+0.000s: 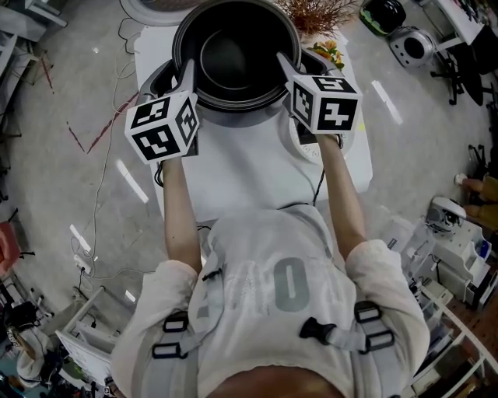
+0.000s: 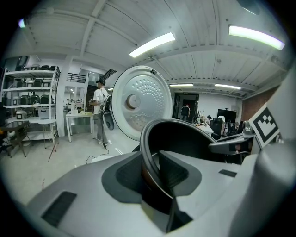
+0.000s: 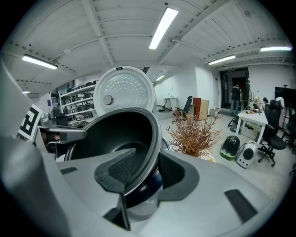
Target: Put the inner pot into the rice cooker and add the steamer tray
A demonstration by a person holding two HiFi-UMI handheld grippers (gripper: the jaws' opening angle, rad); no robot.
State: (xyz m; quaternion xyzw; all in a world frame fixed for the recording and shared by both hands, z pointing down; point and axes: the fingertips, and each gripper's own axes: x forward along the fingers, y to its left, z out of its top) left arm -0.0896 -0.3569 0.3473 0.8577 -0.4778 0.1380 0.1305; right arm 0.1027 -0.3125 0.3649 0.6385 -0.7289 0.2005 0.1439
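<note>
Black pot (image 1: 233, 58) is carried by its rim from both sides. The left tool (image 1: 187, 71) is clamped on the left edge and the right tool (image 1: 282, 61) on the right edge, each with one pad inside the wall and one outside. Opposite grips stop it tipping or swinging. It hangs over the cooker (image 1: 233, 118) opening on the white bench (image 1: 249, 175). The lid (image 1: 148, 6) is swung back, so the drop path is free. Can't tell if the base has bottomed out; looks partly in. My call: lower straight, let go only once the rim seats. Steamer tray not in view.
</note>
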